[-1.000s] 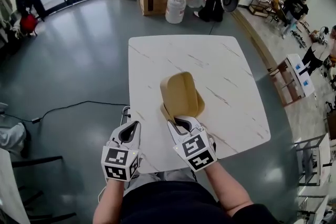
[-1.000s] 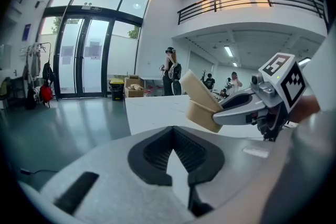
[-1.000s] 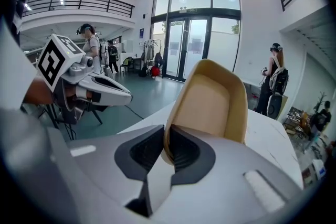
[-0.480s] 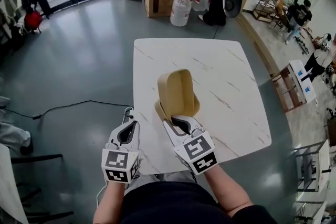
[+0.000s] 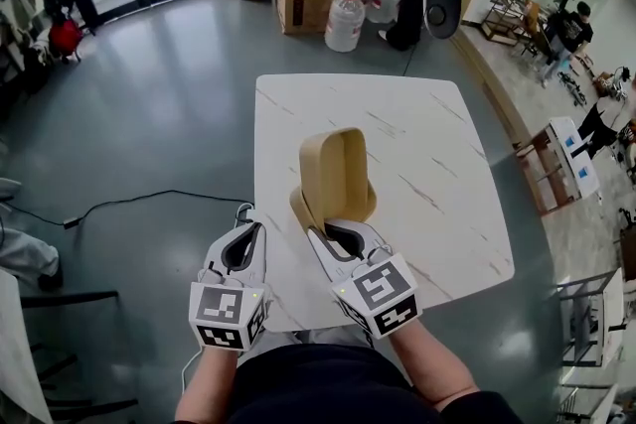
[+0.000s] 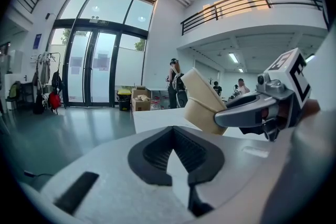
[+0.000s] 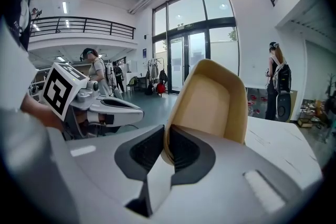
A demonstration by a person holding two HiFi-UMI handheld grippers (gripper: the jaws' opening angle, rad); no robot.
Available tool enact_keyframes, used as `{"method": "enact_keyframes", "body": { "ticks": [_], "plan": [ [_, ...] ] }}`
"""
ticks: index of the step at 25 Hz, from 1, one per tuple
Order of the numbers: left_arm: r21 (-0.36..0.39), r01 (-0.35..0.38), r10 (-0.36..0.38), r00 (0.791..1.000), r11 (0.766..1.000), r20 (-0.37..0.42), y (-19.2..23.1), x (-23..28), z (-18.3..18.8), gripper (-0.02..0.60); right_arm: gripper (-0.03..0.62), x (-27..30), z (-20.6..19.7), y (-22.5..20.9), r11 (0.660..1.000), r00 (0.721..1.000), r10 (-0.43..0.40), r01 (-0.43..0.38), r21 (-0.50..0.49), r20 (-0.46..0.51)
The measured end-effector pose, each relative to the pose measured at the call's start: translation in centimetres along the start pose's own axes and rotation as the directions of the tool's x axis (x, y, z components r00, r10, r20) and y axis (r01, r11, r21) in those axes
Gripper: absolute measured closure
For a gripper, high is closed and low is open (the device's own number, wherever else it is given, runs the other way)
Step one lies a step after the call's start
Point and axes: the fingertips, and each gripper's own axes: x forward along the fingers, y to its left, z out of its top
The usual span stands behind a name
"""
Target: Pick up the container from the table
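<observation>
Tan container (image 7: 215, 99), rim between right gripper (image 7: 167, 139) fingers (image 7: 187, 148)

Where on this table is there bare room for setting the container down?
The table is bare beyond the container to the far edge, and rightward to the right edge. The left strip is narrower. The left gripper and right gripper crowd the near edge.

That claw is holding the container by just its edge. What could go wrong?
The right gripper pinches only one thin wall of the tan container, which stands tilted, so it might swing or slip out. The left gripper holds nothing, so the container would likely fall onto the table.
</observation>
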Motion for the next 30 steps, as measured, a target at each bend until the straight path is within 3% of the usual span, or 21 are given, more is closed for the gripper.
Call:
{"method": "enact_keyframes", "body": {
  "ticks": [30],
  "plan": [
    [0.033, 0.018, -0.018, 1.000, 0.999, 0.003, -0.4, -0.4, 0.9, 0.584, 0.562, 0.0, 0.6, 0.3, 0.996, 0.999, 0.034, -0.037, 0.077, 0.039]
  ]
}}
